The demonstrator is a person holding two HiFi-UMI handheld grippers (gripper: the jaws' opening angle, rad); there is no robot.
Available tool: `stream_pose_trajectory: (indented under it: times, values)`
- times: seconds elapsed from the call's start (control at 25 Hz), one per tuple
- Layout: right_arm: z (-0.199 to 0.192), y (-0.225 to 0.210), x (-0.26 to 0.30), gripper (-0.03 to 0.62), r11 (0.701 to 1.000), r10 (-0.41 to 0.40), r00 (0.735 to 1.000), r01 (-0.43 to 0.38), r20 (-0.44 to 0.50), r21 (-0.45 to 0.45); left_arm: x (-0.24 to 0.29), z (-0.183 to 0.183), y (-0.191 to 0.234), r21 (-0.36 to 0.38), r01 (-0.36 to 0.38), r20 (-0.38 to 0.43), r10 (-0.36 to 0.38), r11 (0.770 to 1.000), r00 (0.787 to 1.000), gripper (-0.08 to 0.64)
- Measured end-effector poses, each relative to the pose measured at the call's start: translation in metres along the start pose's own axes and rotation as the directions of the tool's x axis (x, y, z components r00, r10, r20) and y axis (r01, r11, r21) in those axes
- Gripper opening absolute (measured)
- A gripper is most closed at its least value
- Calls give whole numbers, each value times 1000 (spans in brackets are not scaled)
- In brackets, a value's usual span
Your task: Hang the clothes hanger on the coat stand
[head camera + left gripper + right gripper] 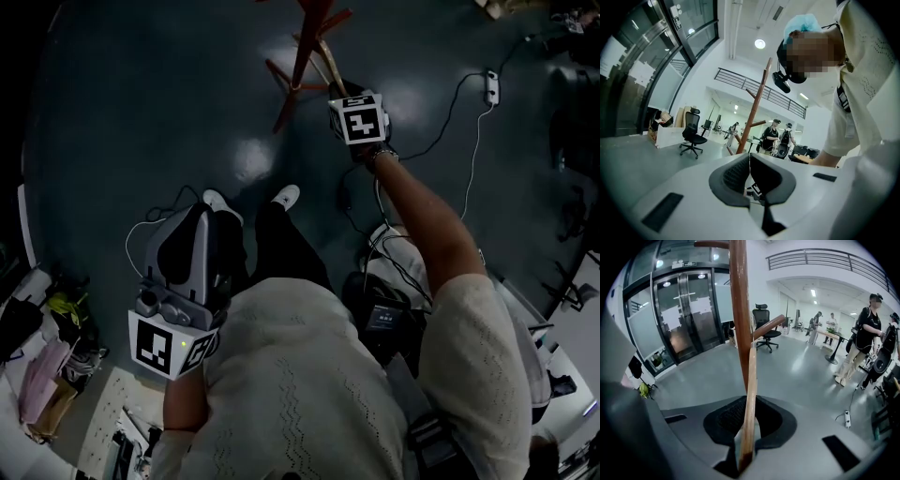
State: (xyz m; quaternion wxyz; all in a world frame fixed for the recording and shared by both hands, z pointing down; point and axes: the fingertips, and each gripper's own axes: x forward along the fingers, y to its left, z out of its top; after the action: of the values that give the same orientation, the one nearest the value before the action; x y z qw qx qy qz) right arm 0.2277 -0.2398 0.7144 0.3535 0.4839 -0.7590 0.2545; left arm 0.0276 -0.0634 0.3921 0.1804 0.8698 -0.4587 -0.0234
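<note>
The brown wooden coat stand (302,54) rises from the dark floor at the top of the head view. My right gripper (349,101) is stretched out beside it, shut on a light wooden clothes hanger (322,59). In the right gripper view the hanger (750,394) runs up from between the jaws of the gripper (749,405) and lies against the stand's pole (739,310), below a side peg (768,326). My left gripper (192,225) is held low by my left side, shut and empty (750,158). It looks toward the stand (754,112) from farther off.
A white power strip (490,87) and cables lie on the floor to the right of the stand. A black office chair (765,326) and standing people (866,333) are beyond. Glass doors (689,310) stand at the left. Bags and clutter (47,375) lie at my lower left.
</note>
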Motion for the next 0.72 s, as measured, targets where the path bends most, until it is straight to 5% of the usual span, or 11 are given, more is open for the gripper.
stream_pose_trajectory:
  times: [0.72]
  values:
    - [-25,0,33,69,999,-24,1000,24,10,-28,-16,-6,25,-16,-40,-25,39,999,999,12]
